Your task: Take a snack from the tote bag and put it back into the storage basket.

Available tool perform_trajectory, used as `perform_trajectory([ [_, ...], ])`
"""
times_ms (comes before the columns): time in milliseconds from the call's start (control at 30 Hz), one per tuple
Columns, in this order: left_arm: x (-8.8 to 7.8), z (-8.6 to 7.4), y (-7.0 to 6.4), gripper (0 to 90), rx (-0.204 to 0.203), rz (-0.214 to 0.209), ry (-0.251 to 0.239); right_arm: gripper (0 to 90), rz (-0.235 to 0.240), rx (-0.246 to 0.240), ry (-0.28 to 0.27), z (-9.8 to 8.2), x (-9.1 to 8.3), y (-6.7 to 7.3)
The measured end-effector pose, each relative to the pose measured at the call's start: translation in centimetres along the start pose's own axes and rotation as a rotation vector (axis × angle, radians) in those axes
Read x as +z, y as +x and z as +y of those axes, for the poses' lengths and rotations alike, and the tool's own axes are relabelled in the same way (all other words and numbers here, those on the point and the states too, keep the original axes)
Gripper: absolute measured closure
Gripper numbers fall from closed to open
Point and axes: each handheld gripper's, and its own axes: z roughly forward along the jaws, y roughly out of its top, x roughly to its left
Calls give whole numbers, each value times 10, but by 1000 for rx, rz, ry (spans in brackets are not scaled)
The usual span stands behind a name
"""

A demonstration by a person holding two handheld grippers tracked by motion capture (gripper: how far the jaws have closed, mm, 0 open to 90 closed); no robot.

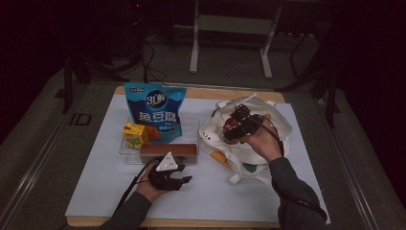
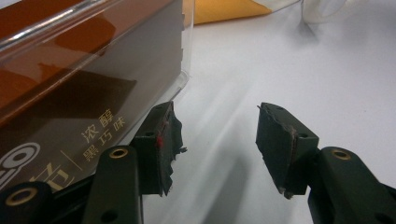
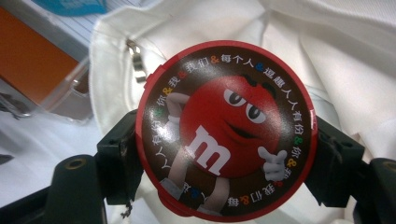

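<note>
My right gripper (image 3: 226,140) is shut on a round red M&M's tin (image 3: 219,116), one jaw on each side of its rim. In the high view the right gripper (image 1: 233,125) holds the tin (image 1: 230,127) over a white tote bag (image 1: 251,143). Near the table's front, my left gripper (image 1: 183,176) rests by a brown chocolate box (image 1: 168,151). In its own view the left gripper (image 2: 215,128) stands open with nothing between its pads, and the brown box (image 2: 70,93) is just to its left.
A clear tray (image 1: 191,127) holds the brown box, a yellow juice carton (image 1: 135,134) and an upright blue snack bag (image 1: 154,112). White paper (image 1: 105,177) covers the tabletop. The tote's zipper pull (image 3: 136,60) lies beside the tin. Table legs stand beyond the far edge.
</note>
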Motion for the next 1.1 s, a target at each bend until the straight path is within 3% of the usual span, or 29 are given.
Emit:
perform_trajectory([
  [1100,-1,0,1,473,-13,-4,-7,257,57,-43,-18,27,-6,31],
])
